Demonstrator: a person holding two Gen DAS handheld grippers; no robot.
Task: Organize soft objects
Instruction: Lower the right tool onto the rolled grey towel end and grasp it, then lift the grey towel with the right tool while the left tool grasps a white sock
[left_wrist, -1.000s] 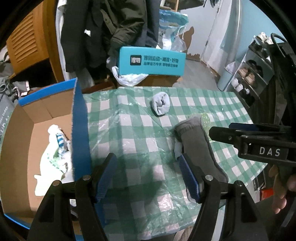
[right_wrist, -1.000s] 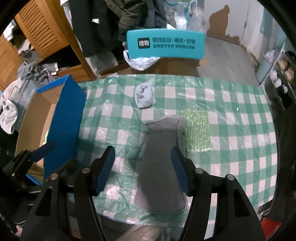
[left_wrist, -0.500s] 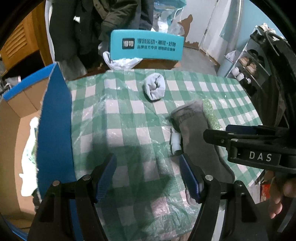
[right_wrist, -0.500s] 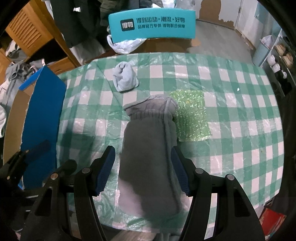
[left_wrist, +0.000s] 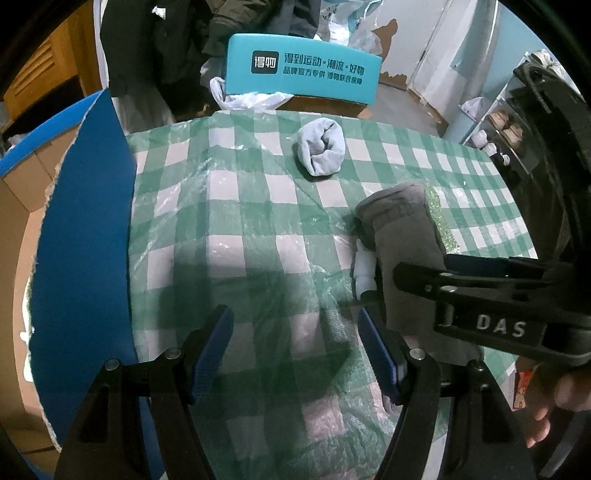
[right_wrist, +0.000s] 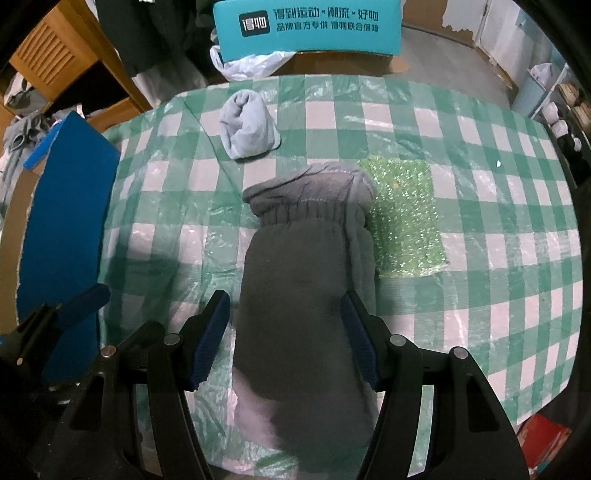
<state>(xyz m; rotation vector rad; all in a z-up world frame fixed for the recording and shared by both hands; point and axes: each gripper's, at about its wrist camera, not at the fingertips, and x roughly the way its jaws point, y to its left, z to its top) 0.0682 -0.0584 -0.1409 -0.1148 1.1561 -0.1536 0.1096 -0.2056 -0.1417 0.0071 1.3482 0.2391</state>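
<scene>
Mitten (right_wrist: 306, 295), grey fleece, lay flat on the checked surface (right_wrist: 480, 206) between my right gripper (right_wrist: 284, 343) jaws, which stood apart; closing shallow, I judged, could pinch the plastic cover or only one layer.

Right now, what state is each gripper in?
Left gripper: open, holding nothing, over the checkered tablecloth.
Right gripper: open, straddling the dark grey mitten, not clamped.

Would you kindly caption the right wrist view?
Open right gripper straddling a grey mitten on the checked tablecloth, rolled sock beyond.
</scene>
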